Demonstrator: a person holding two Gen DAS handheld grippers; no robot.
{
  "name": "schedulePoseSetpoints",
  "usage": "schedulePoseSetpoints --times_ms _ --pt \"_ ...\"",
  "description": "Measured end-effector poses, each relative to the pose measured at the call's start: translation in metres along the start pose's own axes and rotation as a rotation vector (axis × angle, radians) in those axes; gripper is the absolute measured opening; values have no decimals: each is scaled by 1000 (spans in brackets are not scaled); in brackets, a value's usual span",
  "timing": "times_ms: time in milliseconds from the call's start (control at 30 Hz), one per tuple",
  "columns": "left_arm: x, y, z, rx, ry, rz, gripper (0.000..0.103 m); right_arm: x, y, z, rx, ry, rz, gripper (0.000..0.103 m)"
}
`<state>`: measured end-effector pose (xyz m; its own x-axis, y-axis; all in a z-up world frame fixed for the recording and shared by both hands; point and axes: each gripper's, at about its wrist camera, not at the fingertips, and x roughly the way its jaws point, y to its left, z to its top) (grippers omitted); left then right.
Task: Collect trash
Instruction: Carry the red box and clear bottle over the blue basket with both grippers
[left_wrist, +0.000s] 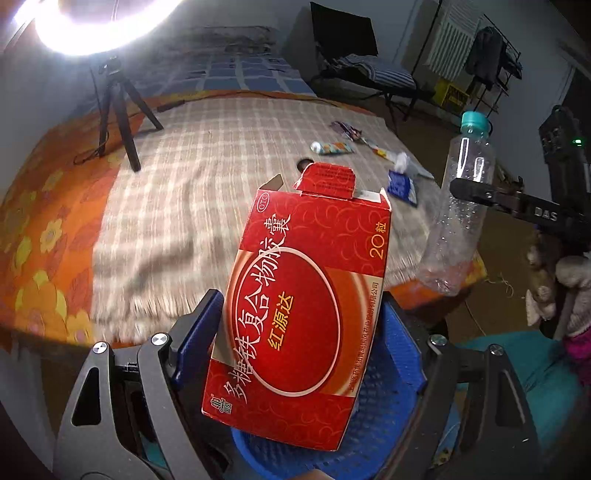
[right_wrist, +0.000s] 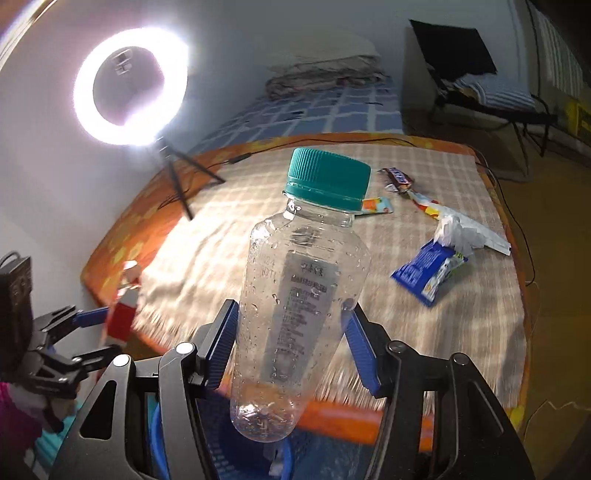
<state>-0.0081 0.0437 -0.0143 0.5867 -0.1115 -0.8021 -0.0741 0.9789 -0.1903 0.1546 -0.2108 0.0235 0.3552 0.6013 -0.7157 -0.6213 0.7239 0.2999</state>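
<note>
My left gripper (left_wrist: 303, 336) is shut on a red medicine box (left_wrist: 303, 295) with an open top flap, held above a blue mesh basket (left_wrist: 376, 424). My right gripper (right_wrist: 291, 343) is shut on a clear plastic bottle (right_wrist: 299, 295) with a teal cap, also over the blue basket (right_wrist: 221, 458). The bottle (left_wrist: 461, 206) and right gripper also show at the right of the left wrist view. On the table lie a blue snack wrapper (right_wrist: 428, 273), crumpled white tissue (right_wrist: 458, 232), a chocolate bar wrapper (right_wrist: 397, 177) and a colourful tube (left_wrist: 332, 147).
A checked cloth (left_wrist: 192, 192) covers the table over an orange flowered sheet. A ring light on a tripod (right_wrist: 129, 88) stands at the table's far left. A bed, a chair and a drying rack are behind. Stuffed toys (left_wrist: 554, 284) sit at right.
</note>
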Motion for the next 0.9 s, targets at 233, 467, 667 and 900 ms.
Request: schedulePoseSetpoints --times_ms 233,467,667,900 --pt "9 -12 -46 -12 43 -2 85 -16 25 -45 -56 33 41 57" --pt "23 -10 -80 -67 85 -3 85 -19 48 -86 -117 65 49 57" --pt "37 -8 -102 -83 115 7 85 -11 65 -107 -160 91 50 57" --pt "47 -11 -118 -55 141 15 86 6 73 -130 -190 142 43 57"
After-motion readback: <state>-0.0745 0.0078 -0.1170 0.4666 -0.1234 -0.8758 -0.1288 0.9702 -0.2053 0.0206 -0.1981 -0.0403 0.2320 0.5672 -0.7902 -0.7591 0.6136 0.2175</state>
